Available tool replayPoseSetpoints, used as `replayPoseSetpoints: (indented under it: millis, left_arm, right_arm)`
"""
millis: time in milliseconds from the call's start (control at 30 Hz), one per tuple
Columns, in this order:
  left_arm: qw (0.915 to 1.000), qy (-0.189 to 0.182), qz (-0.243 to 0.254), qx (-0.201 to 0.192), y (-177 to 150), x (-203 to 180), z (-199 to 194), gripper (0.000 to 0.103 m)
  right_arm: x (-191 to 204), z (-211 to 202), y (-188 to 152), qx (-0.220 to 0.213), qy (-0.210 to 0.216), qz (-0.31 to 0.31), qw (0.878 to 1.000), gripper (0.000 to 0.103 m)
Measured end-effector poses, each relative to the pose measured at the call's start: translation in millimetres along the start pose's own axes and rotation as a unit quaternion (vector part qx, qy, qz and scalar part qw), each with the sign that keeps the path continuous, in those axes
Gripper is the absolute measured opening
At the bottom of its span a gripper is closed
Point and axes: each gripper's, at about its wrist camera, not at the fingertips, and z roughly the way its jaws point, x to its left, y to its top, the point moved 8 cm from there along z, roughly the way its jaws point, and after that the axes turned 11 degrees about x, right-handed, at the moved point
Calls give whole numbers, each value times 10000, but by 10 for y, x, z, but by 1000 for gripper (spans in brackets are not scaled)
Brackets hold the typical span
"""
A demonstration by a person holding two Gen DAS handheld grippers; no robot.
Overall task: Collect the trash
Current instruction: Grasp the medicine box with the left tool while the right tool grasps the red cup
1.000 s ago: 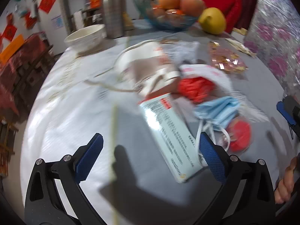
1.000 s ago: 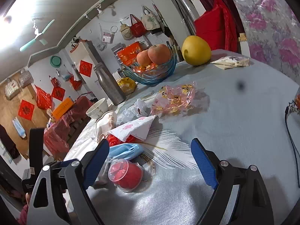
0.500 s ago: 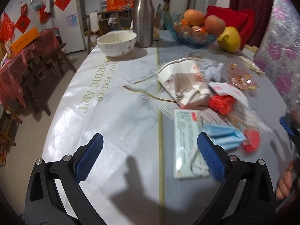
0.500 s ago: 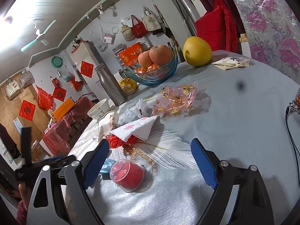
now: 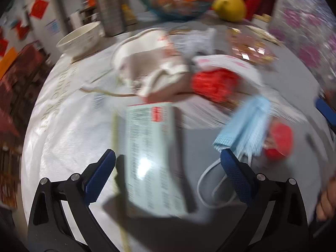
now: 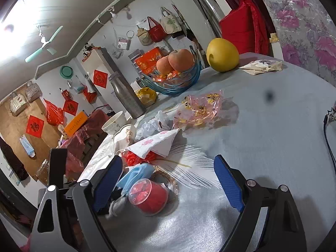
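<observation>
Both of my tools are spread wide with nothing between their pads. My left tool hangs low over the surface, its fingers straddling the near end of a pale flat packet printed with small text and a red mark; that view is blurred. Just right of the packet lies a blue face mask, its white ear loop curling beside my left tool's right finger. A red lidded cup lies on its side just beyond the mask. My right tool hovers with that cup near its left finger. Farther back sit a red crumpled wrapper, a white floral napkin and a pink foil wrapper. Behind them stand a fruit bowl and a white bowl.
</observation>
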Motion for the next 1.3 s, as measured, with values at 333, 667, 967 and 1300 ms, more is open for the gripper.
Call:
replayPoseSetpoints:
  millis: [333, 667, 967, 1300]
  left_arm:
    - [9987, 20, -511, -88, 49, 311, -20, 96]
    - [9970, 335, -394, -577, -1, 297, -138, 45]
    - [9957, 115, -548, -737, 40, 361, -157, 45]
    - [9957, 86, -556, -737, 46, 357, -143, 45]
  right_arm:
    - [30, 2, 0, 9, -7, -58, 10000, 87]
    - [194, 127, -83, 458, 53, -461, 9979, 87]
    - [502, 480, -304, 1050, -1365, -1786, 9687, 67]
    - [523, 488, -303, 1118, -1146, -1713, 9721, 72]
